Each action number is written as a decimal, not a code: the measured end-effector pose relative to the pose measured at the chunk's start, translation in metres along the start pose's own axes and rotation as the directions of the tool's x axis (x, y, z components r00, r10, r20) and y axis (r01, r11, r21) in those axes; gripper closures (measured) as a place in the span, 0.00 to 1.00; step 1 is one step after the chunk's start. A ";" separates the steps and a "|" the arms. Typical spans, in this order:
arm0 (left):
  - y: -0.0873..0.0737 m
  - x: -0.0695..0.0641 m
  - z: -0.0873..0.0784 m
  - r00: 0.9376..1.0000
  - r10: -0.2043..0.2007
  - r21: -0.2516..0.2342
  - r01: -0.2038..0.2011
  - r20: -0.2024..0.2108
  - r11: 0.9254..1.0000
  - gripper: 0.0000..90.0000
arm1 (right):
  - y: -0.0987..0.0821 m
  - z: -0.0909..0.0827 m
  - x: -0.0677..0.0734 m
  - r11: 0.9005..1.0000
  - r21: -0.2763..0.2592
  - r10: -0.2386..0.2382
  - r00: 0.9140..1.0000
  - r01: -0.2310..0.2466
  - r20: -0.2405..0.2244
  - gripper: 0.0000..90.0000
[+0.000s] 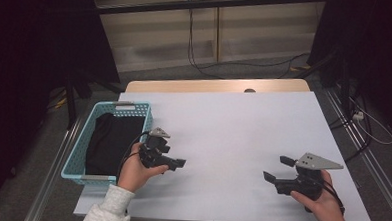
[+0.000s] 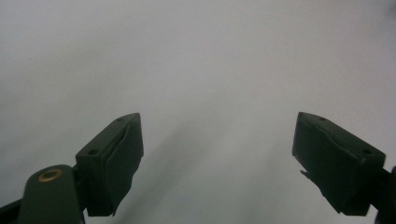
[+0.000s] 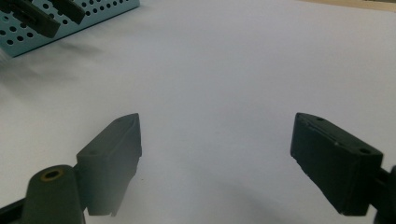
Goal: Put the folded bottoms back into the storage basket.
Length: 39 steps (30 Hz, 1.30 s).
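Basket (image 1: 134,109) with black cloth (image 1: 110,142) sits just beside left hand-held gripper (image 1: 174,163) — released, empty.

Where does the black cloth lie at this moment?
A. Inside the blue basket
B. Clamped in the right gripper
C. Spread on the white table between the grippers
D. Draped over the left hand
A: in the high view the black cloth lies inside the blue basket at the table's left edge.
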<state>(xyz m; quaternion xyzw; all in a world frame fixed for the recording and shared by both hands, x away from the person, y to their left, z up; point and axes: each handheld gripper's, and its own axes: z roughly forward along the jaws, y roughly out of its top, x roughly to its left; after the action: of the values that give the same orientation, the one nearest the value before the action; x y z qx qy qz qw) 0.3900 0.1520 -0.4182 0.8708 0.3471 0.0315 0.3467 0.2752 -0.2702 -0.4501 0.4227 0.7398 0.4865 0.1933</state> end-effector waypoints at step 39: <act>-0.032 -0.005 -0.003 1.000 -0.016 -0.117 0.019 0.018 0.993 0.12 | -0.009 -0.011 -0.001 0.999 0.039 -0.015 1.000 0.016 -0.011 0.17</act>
<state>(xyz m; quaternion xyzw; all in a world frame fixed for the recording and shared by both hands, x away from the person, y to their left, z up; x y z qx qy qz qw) 0.3664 0.1670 -0.4348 0.8461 0.3493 0.0414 0.4006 0.2648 -0.2785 -0.4530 0.4181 0.7535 0.4725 0.1849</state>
